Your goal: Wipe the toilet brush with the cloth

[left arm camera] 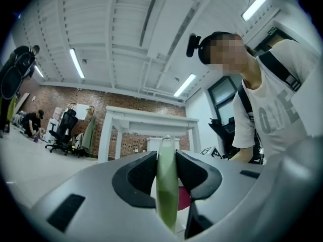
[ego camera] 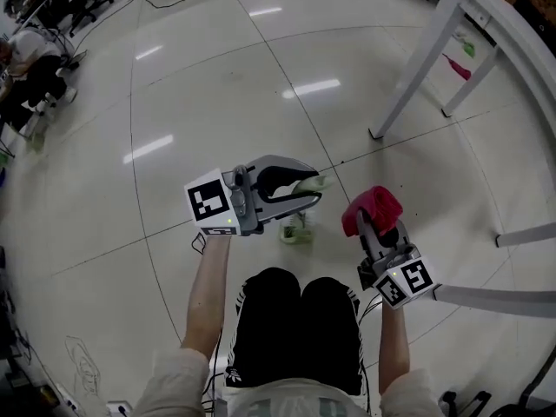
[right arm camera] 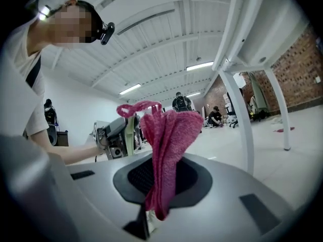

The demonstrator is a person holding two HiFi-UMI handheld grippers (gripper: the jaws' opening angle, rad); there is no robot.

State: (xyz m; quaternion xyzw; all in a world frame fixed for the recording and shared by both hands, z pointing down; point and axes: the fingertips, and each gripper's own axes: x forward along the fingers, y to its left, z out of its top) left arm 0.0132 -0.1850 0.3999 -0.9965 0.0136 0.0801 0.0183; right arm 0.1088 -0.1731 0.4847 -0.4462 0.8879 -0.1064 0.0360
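Note:
My left gripper (ego camera: 306,191) is shut on the pale green handle of the toilet brush (ego camera: 311,182) and holds it above the floor. In the left gripper view the handle (left arm camera: 166,185) stands upright, pinched between the dark pads. A green and white piece (ego camera: 295,231), brush head or holder, I cannot tell which, shows just below that gripper. My right gripper (ego camera: 372,224) is shut on a bunched pink cloth (ego camera: 373,205), a short way right of the brush. In the right gripper view the cloth (right arm camera: 169,135) sticks up from the jaws, with the left gripper (right arm camera: 117,135) beyond it.
A white table's legs (ego camera: 417,68) stand on the glossy tiled floor at the upper right, and another leg (right arm camera: 241,115) shows close by in the right gripper view. Seated people and office chairs (ego camera: 26,59) are at the far left. My knees (ego camera: 300,307) are below the grippers.

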